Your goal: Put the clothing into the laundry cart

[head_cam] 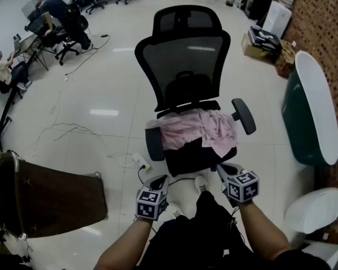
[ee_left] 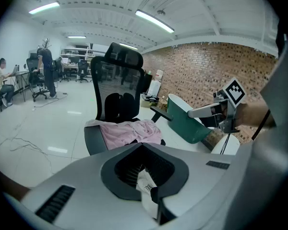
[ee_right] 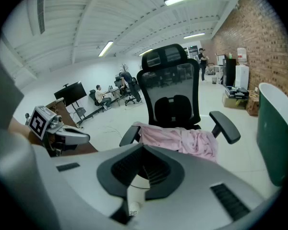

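The pink clothing (head_cam: 197, 129) is lying bunched on the seat of the chair (head_cam: 183, 55) right in front of you, untouched, so nothing has gone into the cart yet. Your left gripper (head_cam: 161, 180) and right gripper (head_cam: 222, 168) hover just short of the seat's front edge, both with jaws together and nothing between them. All of it is ahead: open up, grab the cloth, and carry it to what looks like the cart, the brown bin (head_cam: 62, 198) at your left.

The pink garment (head_cam: 197, 129) is soft cloth, the chair back (head_cam: 183, 66) mesh, the floor (head_cam: 101, 83) glossy.
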Available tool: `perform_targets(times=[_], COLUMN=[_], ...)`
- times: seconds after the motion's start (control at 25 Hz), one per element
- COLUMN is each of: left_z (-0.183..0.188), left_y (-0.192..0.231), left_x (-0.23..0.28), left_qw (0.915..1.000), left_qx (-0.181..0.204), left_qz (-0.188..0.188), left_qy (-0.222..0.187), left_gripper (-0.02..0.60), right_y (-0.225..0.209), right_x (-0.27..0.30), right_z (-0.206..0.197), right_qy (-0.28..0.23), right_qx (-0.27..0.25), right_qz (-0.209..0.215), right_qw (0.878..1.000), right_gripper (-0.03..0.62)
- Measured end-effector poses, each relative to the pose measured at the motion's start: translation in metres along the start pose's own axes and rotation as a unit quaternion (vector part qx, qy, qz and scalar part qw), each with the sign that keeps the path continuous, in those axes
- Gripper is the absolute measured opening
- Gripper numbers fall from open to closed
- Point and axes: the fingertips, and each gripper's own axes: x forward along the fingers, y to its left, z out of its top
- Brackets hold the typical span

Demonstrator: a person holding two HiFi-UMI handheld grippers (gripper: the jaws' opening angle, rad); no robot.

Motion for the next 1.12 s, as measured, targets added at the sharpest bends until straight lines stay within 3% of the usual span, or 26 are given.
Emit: perform_targets(times=[0.48, 0.68, 1.12], left_z=[0.044, 0.053, 0.078], left_y=[0.009, 0.006, -0.009], left_x=[0.097, 0.149, 0.232], left_qw=[0.9994, 0.9989, 0.9982], left_qx=[-0.012, 0.005, -0.026], left_qz=[0.029, 0.035, 0.027], left_qy=[0.015, 0.029, 0.047], left_gripper=[-0.002, -0.002, -0.002], right_y=[-0.104, -0.144, -0.216], right_x=[0.058, 0.089, 0.151], right_z=[0.041, 0.041, 0.045], right_qy=[0.026, 0.049, 0.067], right_qx=[0.000, 0.004, 0.026], right_qz=[0.008, 0.018, 0.008], right_qw=[1.000, 0.999, 0.997], right_gripper=[0.018, 0.018, 0.018])
